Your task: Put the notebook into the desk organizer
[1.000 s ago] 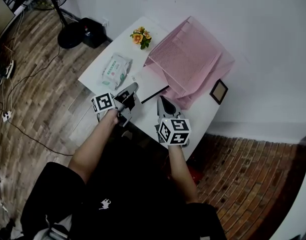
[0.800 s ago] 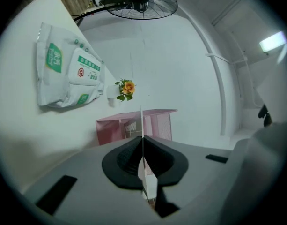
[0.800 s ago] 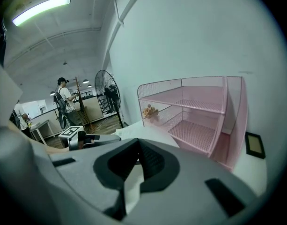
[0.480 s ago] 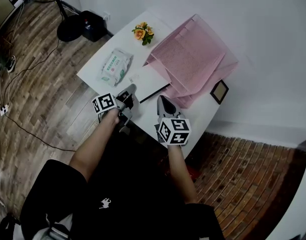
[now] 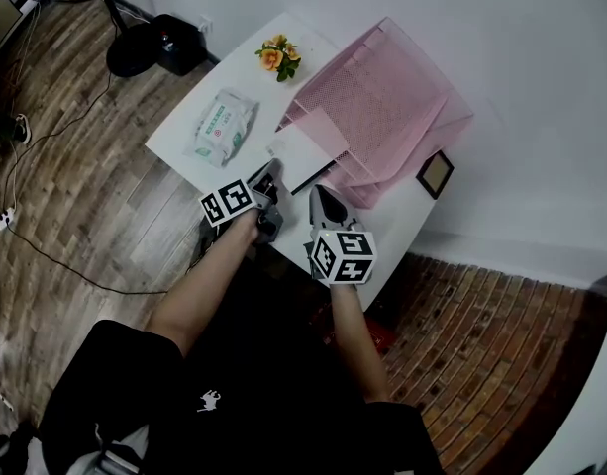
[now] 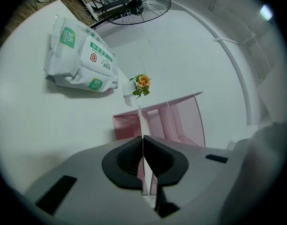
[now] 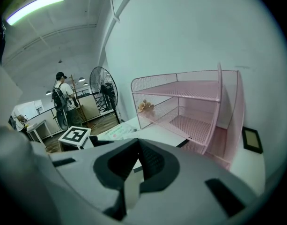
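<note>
While the left gripper (image 5: 270, 176) clamps the notebook (image 5: 305, 154) and the right gripper (image 5: 317, 195) sits closed, feed it level into the desk organizer (image 5: 382, 107).

The person wears black clothes (image 5: 283, 394) with a white emblem (image 5: 209, 402); the grey left gripper (image 5: 271, 173) and right gripper (image 5: 316, 194) carry white, black-marked cubes (image 5: 343, 256).

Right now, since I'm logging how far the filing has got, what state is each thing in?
desk organizer: upright, shelves bare.
notebook: outside the desk organizer, near edge pinched by the left gripper.
left gripper: shut on the notebook.
right gripper: jaws together, holding nothing.
wipes pack: lying flat on the table.
flower: standing upright.
</note>
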{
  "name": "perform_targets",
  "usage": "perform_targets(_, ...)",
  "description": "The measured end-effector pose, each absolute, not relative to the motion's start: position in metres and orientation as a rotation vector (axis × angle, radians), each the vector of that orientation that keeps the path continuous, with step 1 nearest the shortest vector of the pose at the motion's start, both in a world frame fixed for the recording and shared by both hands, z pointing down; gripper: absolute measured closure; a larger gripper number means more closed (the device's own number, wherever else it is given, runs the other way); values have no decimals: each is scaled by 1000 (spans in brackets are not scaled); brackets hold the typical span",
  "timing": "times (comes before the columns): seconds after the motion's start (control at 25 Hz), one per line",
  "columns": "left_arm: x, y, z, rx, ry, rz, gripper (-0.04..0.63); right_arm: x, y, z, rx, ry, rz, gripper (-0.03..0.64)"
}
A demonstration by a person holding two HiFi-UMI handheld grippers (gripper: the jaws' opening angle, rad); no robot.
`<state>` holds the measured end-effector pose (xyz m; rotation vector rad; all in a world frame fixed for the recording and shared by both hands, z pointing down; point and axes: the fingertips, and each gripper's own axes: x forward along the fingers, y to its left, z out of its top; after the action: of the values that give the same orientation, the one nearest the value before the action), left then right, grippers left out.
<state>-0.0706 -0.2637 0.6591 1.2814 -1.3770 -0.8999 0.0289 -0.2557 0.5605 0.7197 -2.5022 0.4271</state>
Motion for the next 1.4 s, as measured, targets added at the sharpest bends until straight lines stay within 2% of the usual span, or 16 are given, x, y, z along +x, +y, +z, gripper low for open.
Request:
perform_targets(0.68,-61,-317,663,1207,-1517,-842,566,53,-275,571,797,-2465,494,615)
perform_targets(0.76,-60,-321,665,1214,-1510,-822,536,57,-276,571,805,-2464,501,614)
perform_targets(0.84,-60,-322,664,1239,-1492,-808,457,60,-277,571,811,-2465,507,615)
perform_targets(0.92,-59,-318,661,1270,-1466,-797,425,61,-278,573,814,-2467,515,614)
perform_targets(1.04,-54,-308,658,1311,-1427,-761,426,60,-278,575,804,-2473,521,615)
perform_targets(1.28,-38,-297,662,1360,-1372,-660,489,55,-278,572,783,-2494,527,614)
perform_targets(1.4,-34,-300,664,1364,-1358,-632,563,57,-279,572,792,-2492,531,614)
